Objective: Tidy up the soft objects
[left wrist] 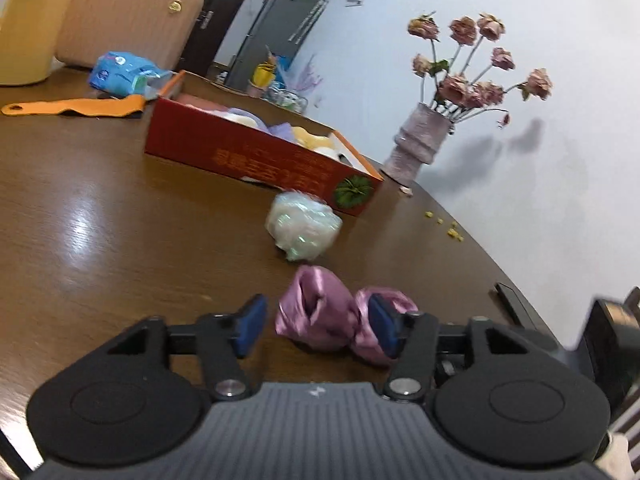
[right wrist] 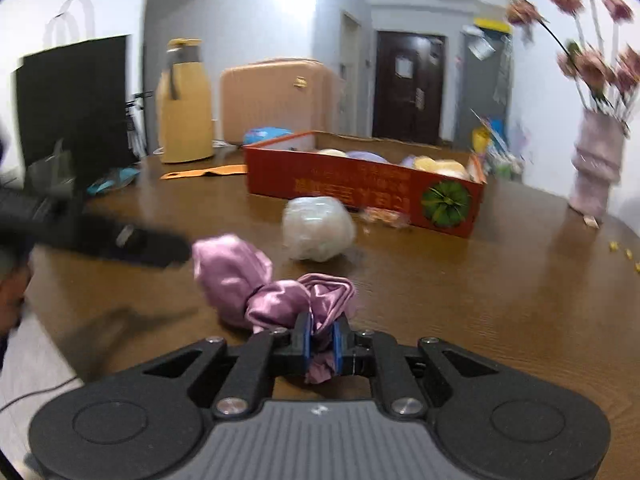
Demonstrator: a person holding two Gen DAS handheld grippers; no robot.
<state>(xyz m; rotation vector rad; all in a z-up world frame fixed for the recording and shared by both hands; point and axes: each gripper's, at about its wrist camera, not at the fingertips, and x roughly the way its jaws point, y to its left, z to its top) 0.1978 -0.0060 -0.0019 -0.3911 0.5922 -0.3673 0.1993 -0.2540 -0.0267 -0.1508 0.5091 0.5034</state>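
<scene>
Right claw (right wrist: 320, 340) clamped on a twisted end of the pink satin cloth (right wrist: 256, 284), blue pads (right wrist: 306, 340) pinching glossy, crumpled fabric; a scrap hangs below the pads. Rest of the cloth bunches into shiny knotted lumps on the worktop (right wrist: 480, 300) just ahead. Left claw (left wrist: 318, 326) stands apart, blue rubbery pads (left wrist: 252, 326) either side of the same pink satin cloth (left wrist: 316, 312); right pad sits against a satin fold, left pad clear of it, no pinch. Black jointed finger links, ribbed grey housing on both. Beyond the cloth, a rounded, wrinkly bundle in translucent white plastic (left wrist: 304, 224) lies on the glossy brown wood-grain worktop (left wrist: 120, 220), close to the red cardboard box (left wrist: 256, 152). Box is shallow, rectangular, printed with a green leaf motif, holding soft pastel rounded items (right wrist: 440, 166). Farther off: ridged pink vase (left wrist: 416, 144) with dried roses, flat orange strip (left wrist: 76, 106), smooth peach hard-shell suitcase (left wrist: 128, 16).
</scene>
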